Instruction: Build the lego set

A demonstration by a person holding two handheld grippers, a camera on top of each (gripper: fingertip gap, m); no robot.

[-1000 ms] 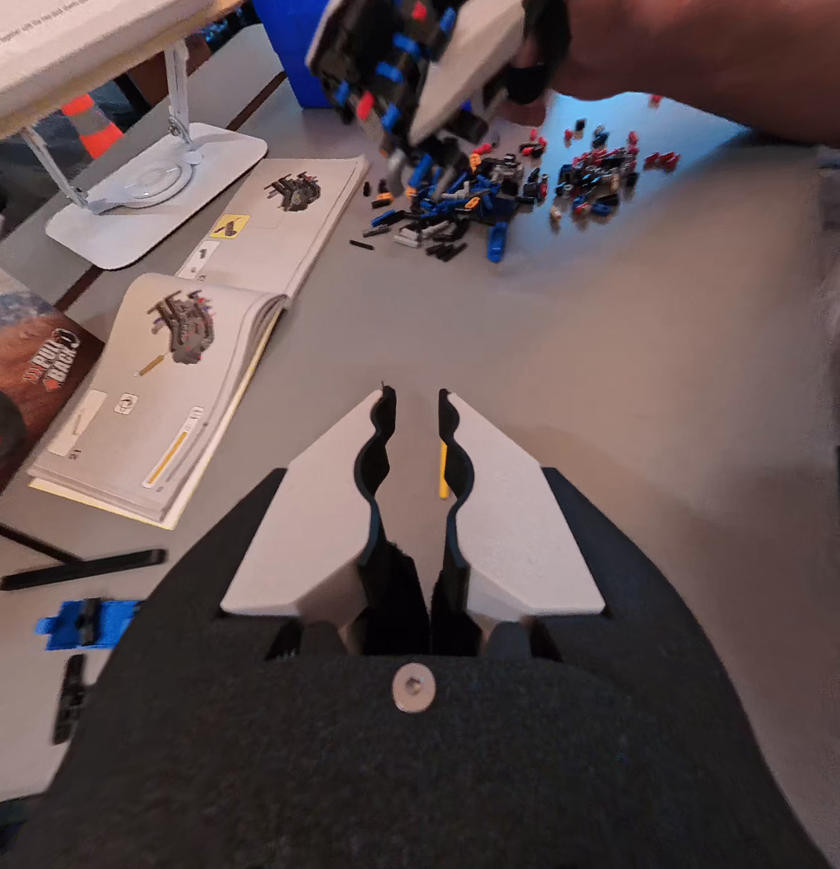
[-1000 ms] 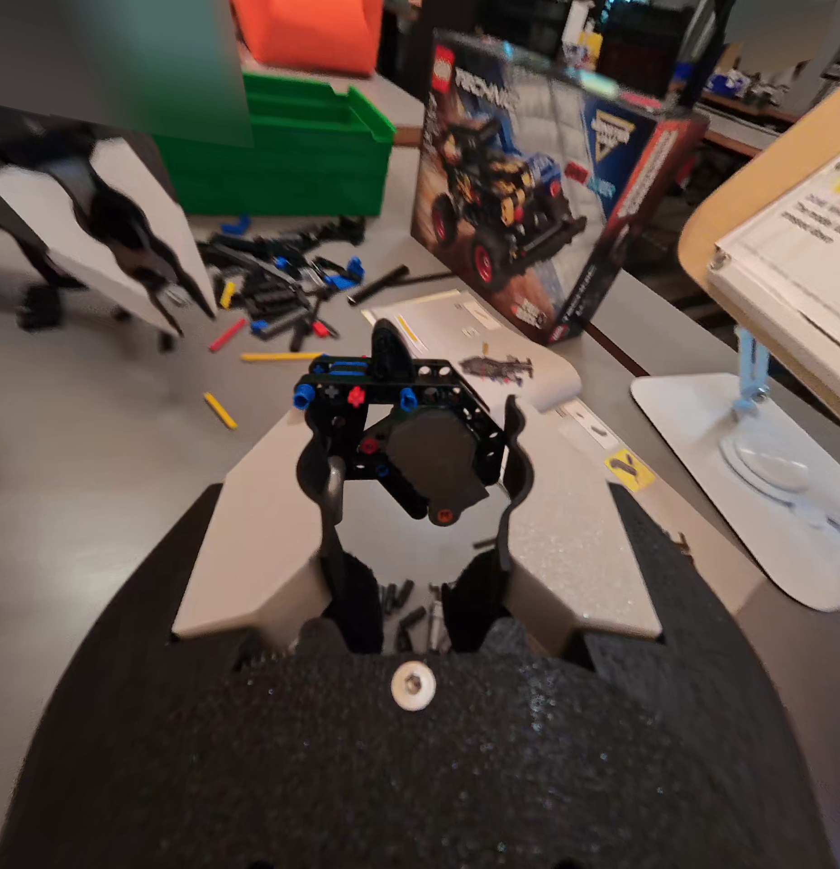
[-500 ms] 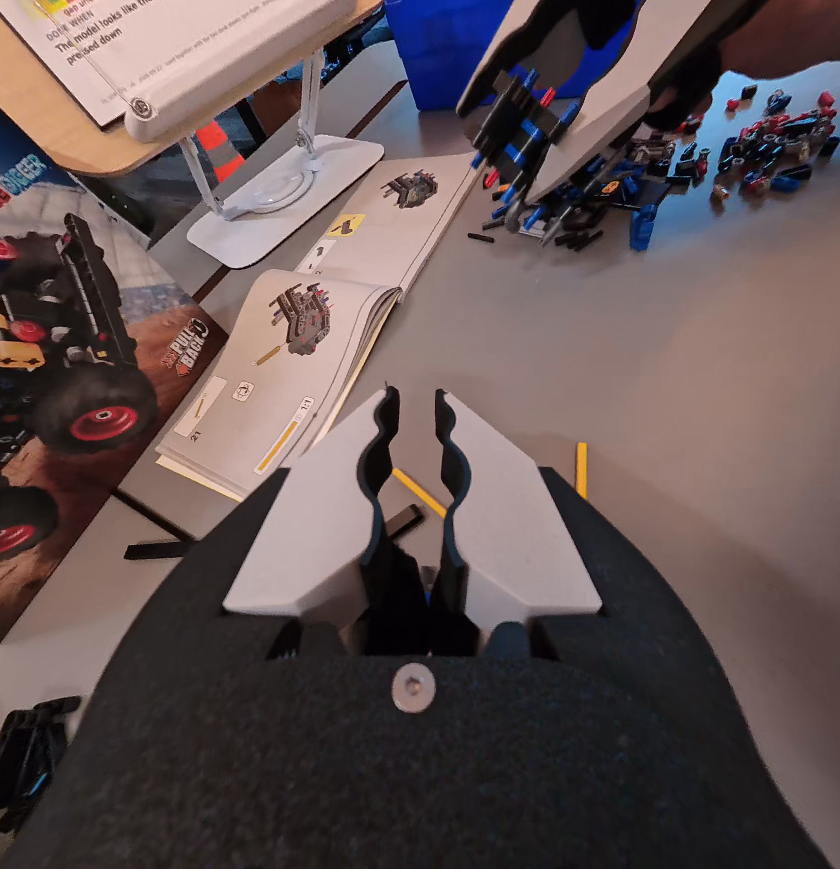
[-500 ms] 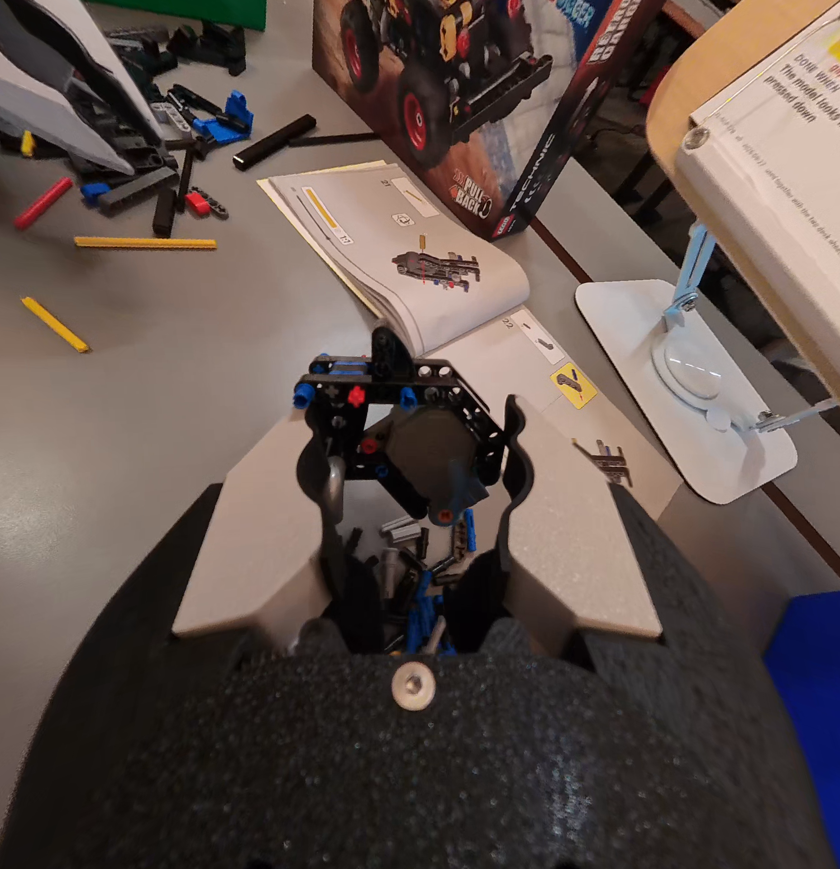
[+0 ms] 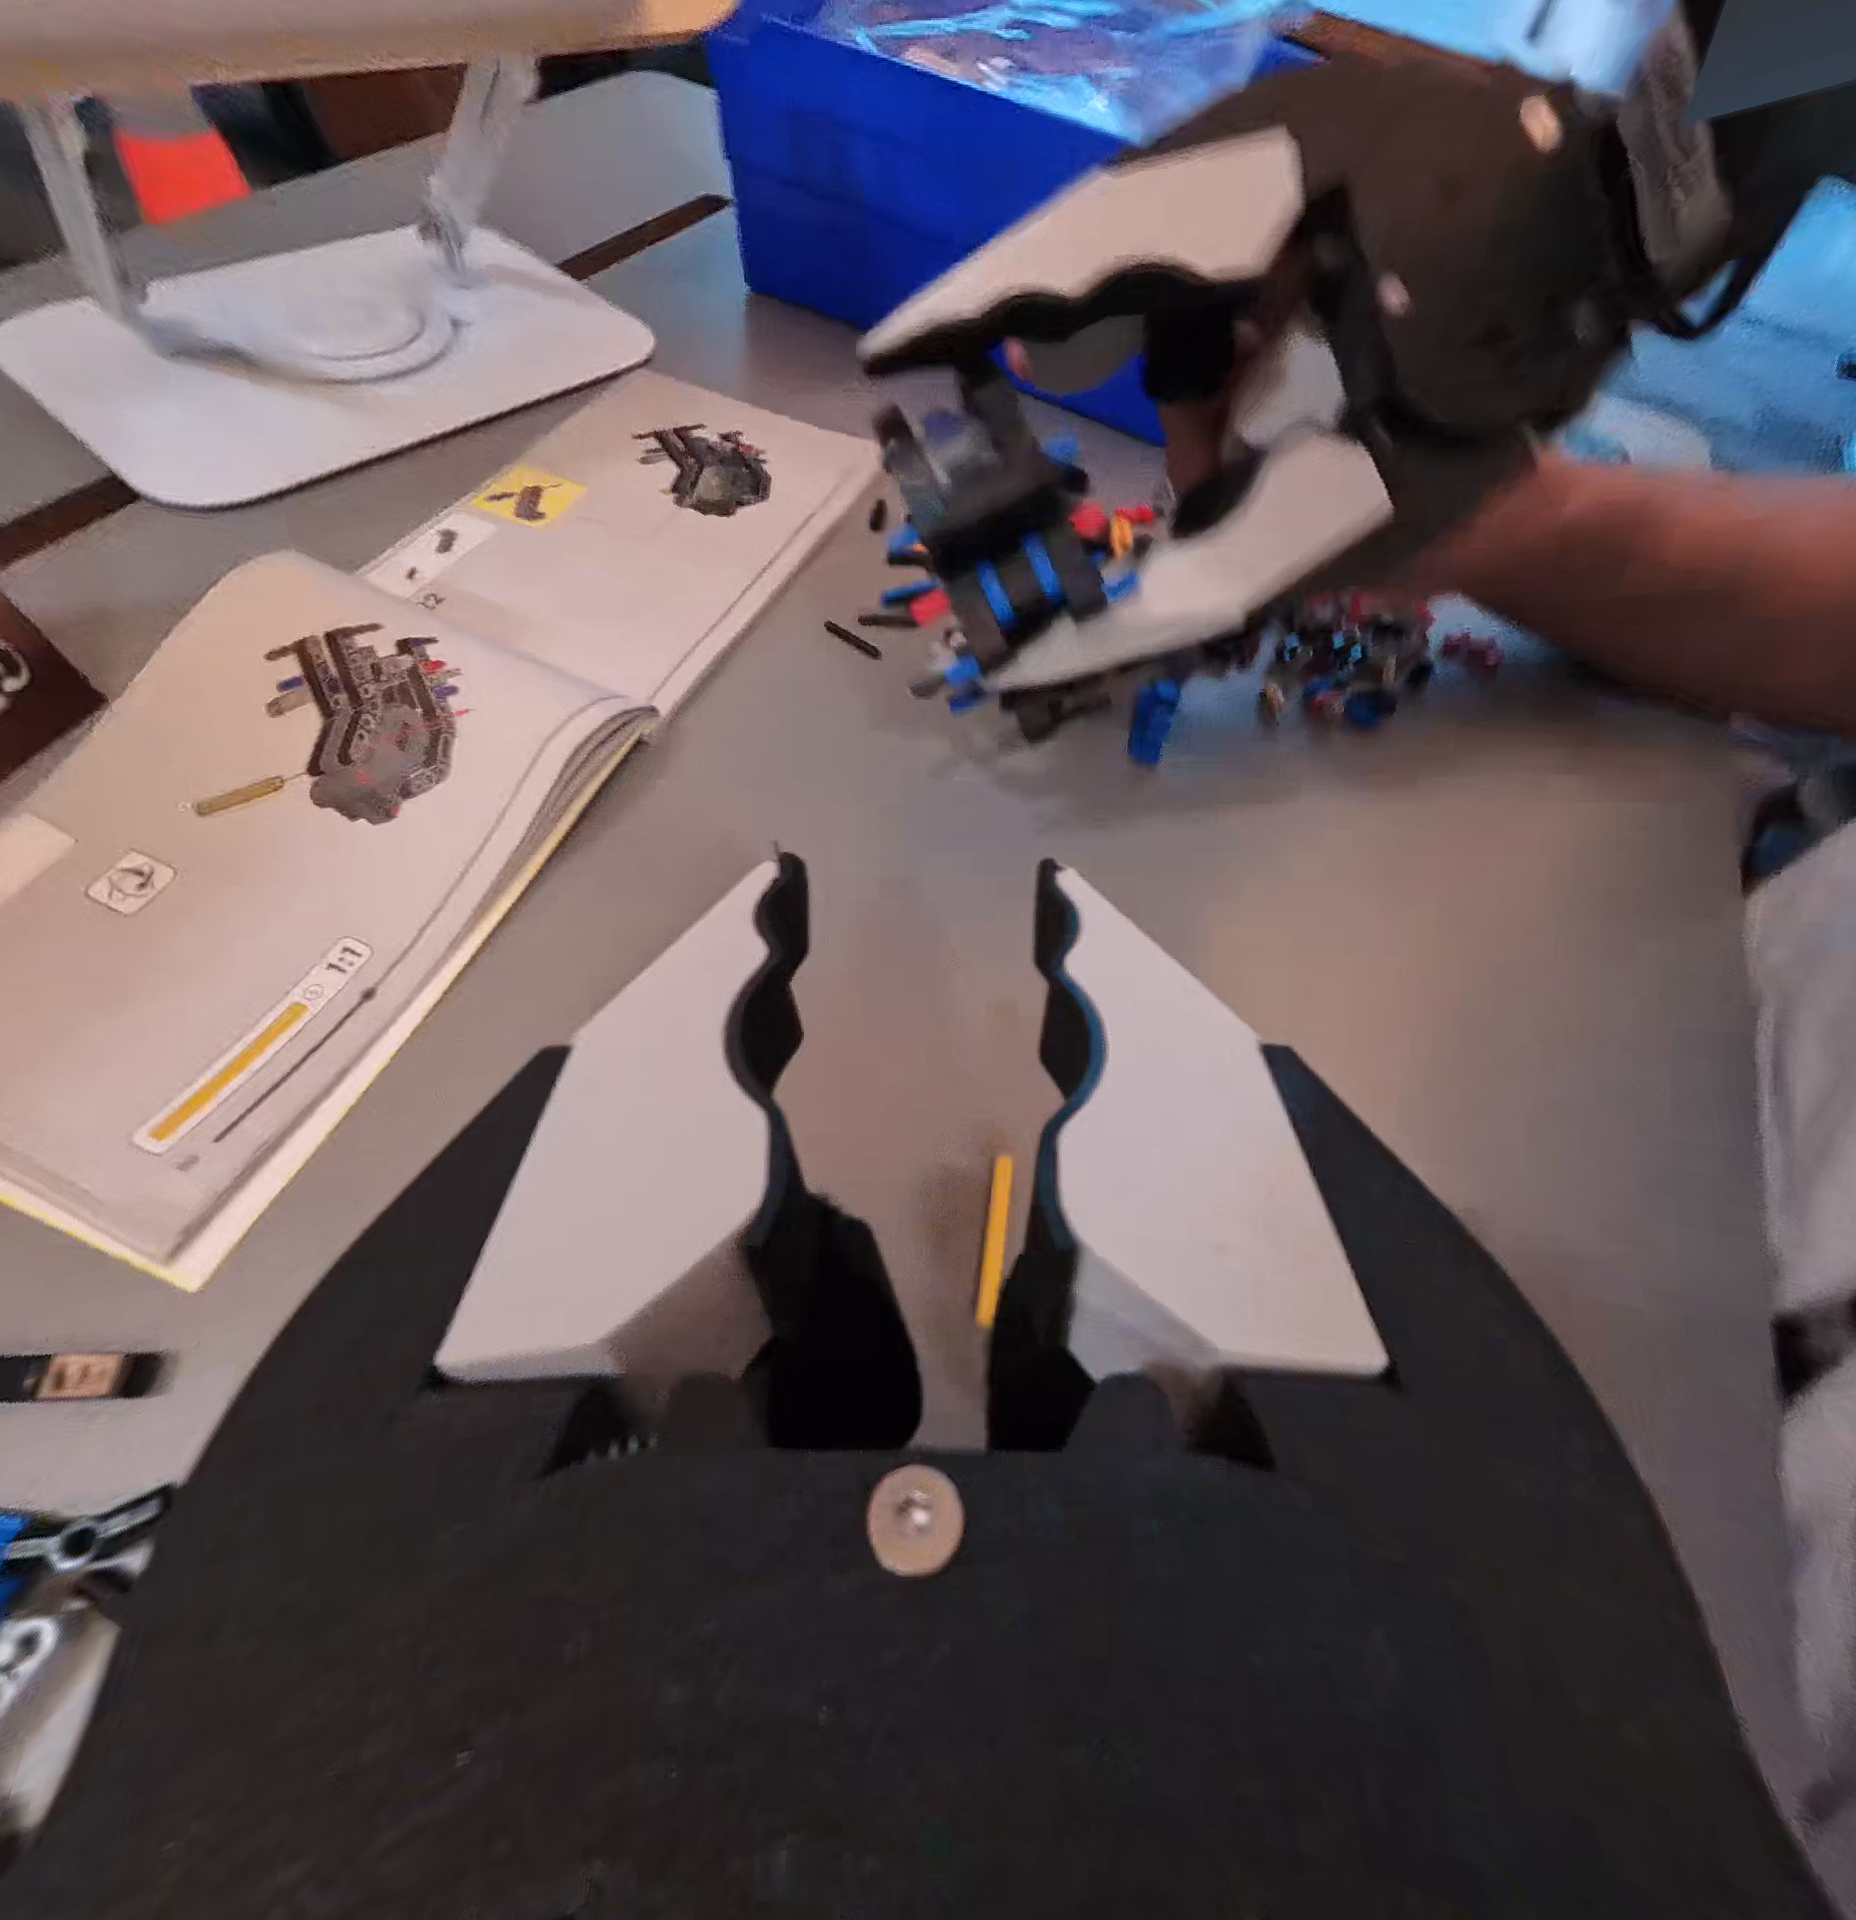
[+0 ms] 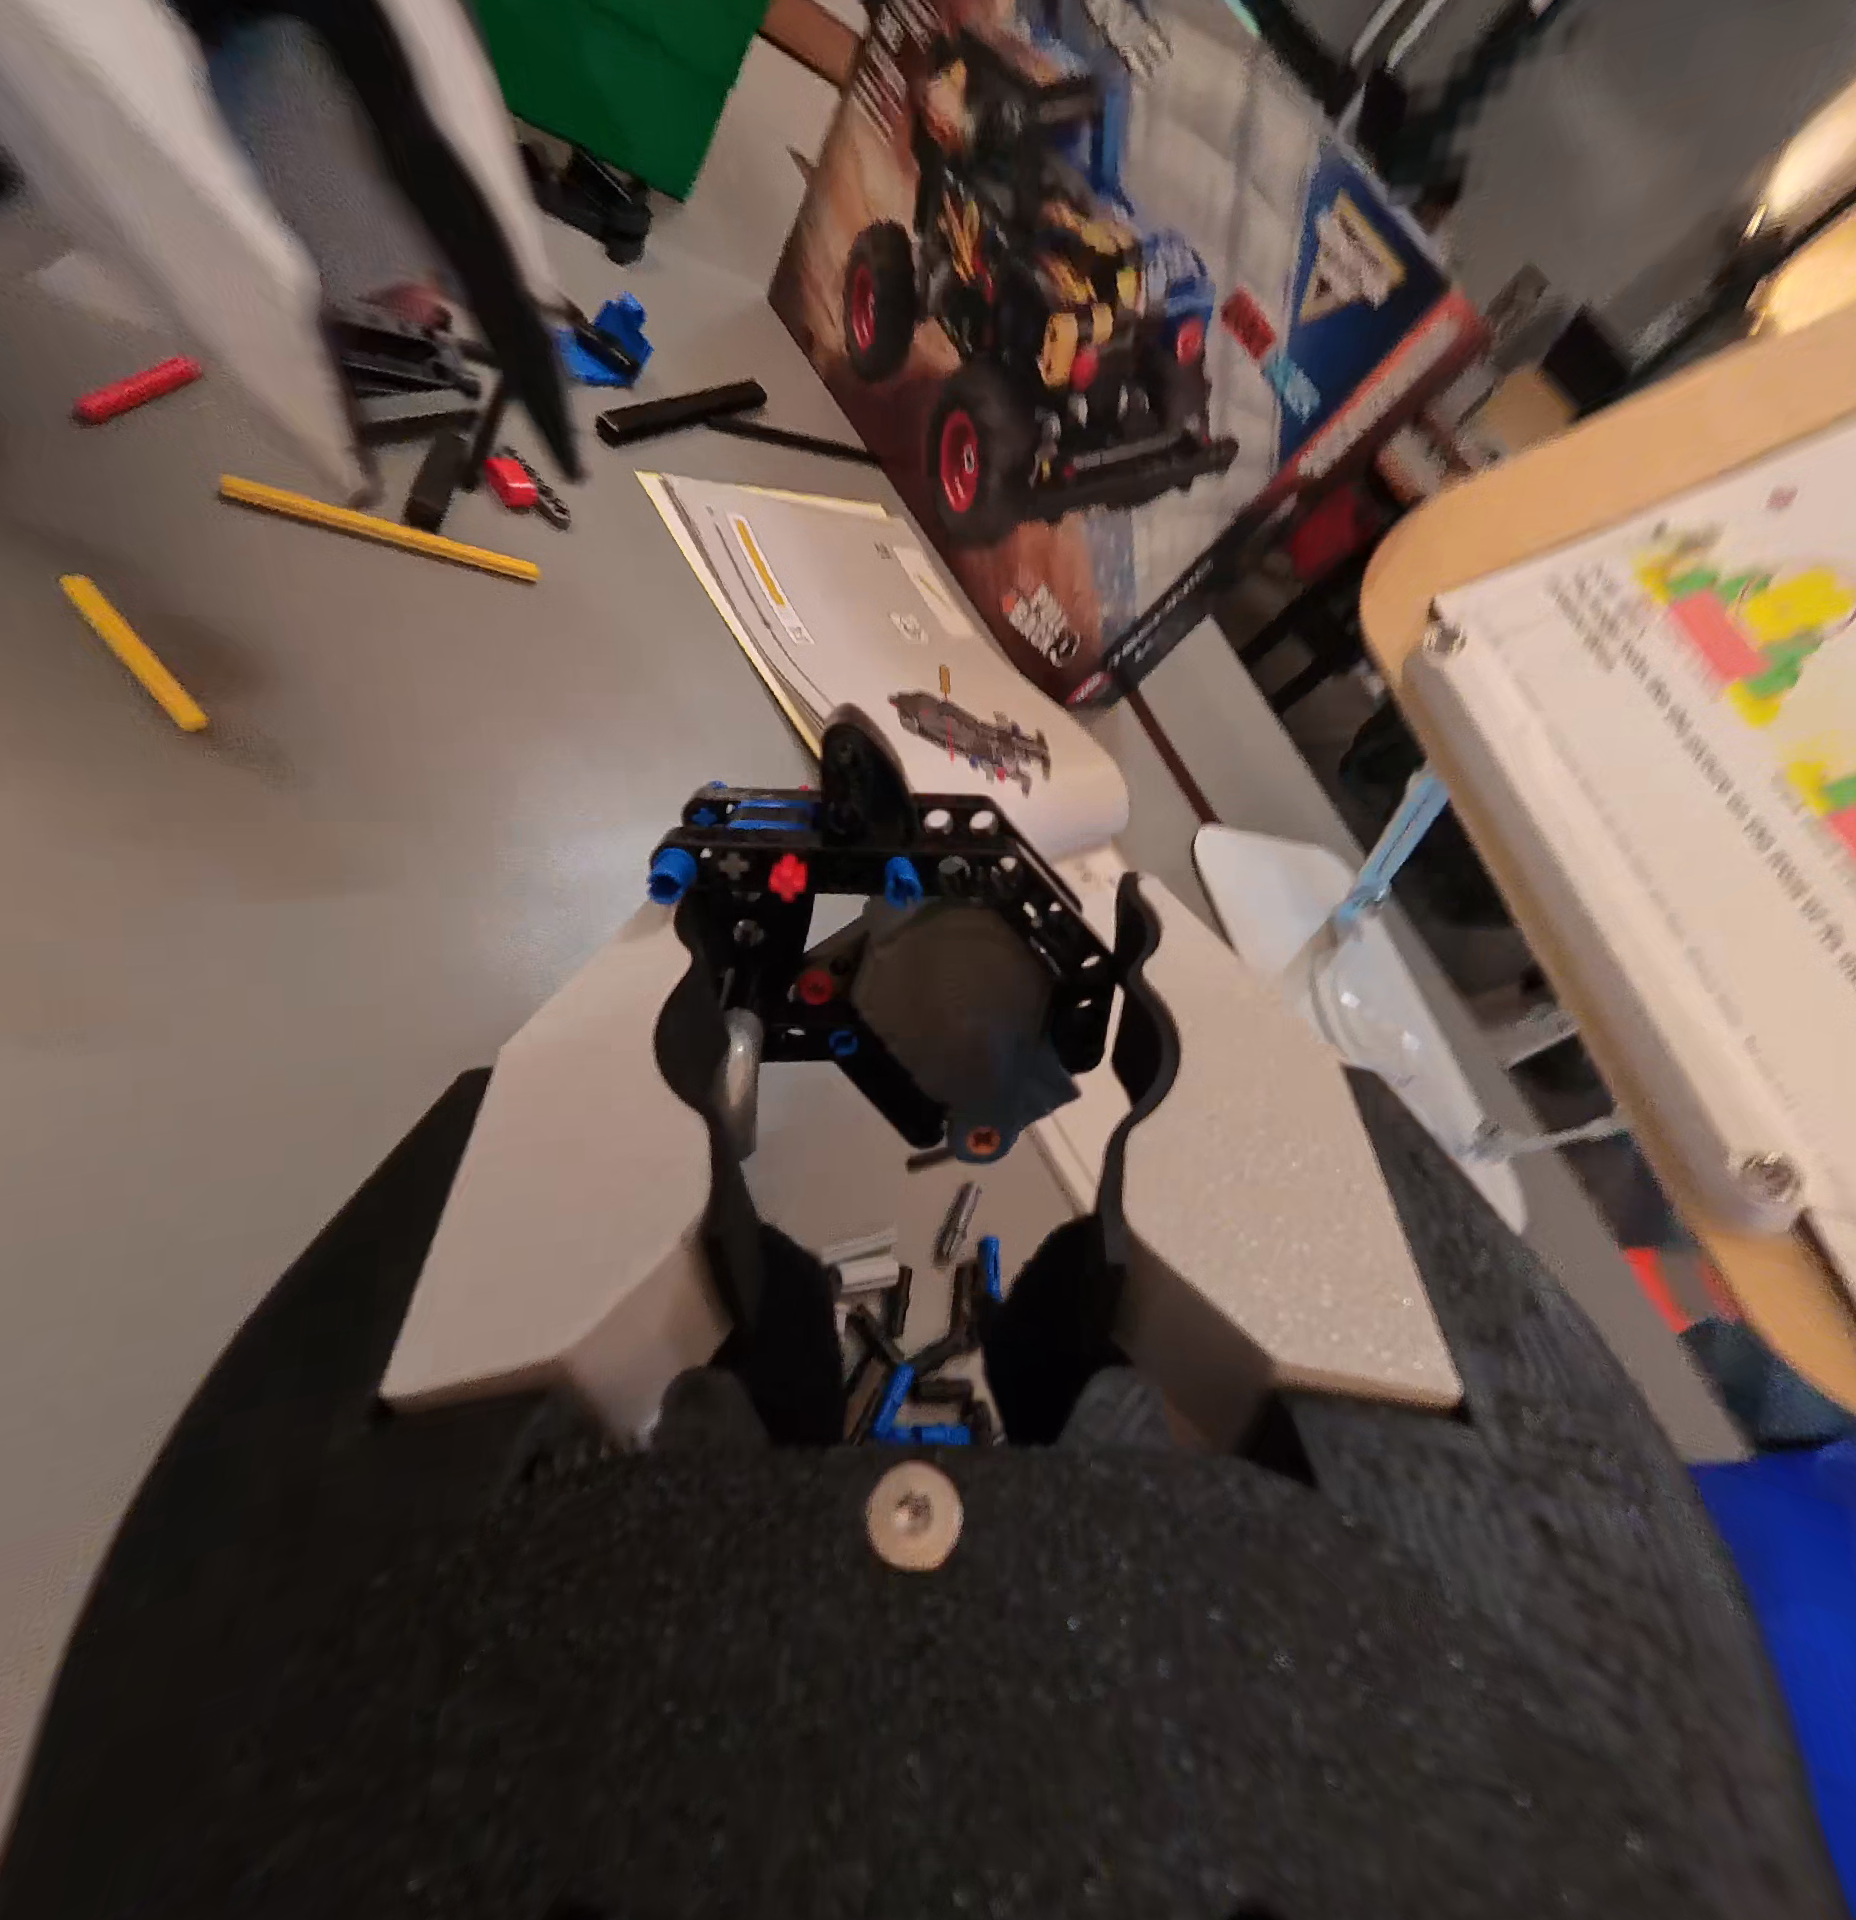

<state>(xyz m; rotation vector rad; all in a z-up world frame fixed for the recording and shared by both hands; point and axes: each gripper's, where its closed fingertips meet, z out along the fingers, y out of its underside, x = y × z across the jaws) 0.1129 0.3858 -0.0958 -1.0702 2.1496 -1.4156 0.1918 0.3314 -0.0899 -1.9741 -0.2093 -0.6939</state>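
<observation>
Left gripper (image 5: 913, 914): black textured body, pale grey wedge fingers (image 5: 643, 1122). Wavy black inner edges. One silver screw (image 5: 913, 1522) at centre; right gripper (image 6: 908, 935) identical.

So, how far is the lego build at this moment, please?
Done: a black frame assembly with blue and red pins is built, and the right hand-held gripper is shut on it. In hand: the left hand-held gripper is open above a short yellow axle on the table, not gripping it. Left: most of the build, judging by the loose pieces and the open instruction booklet.
</observation>
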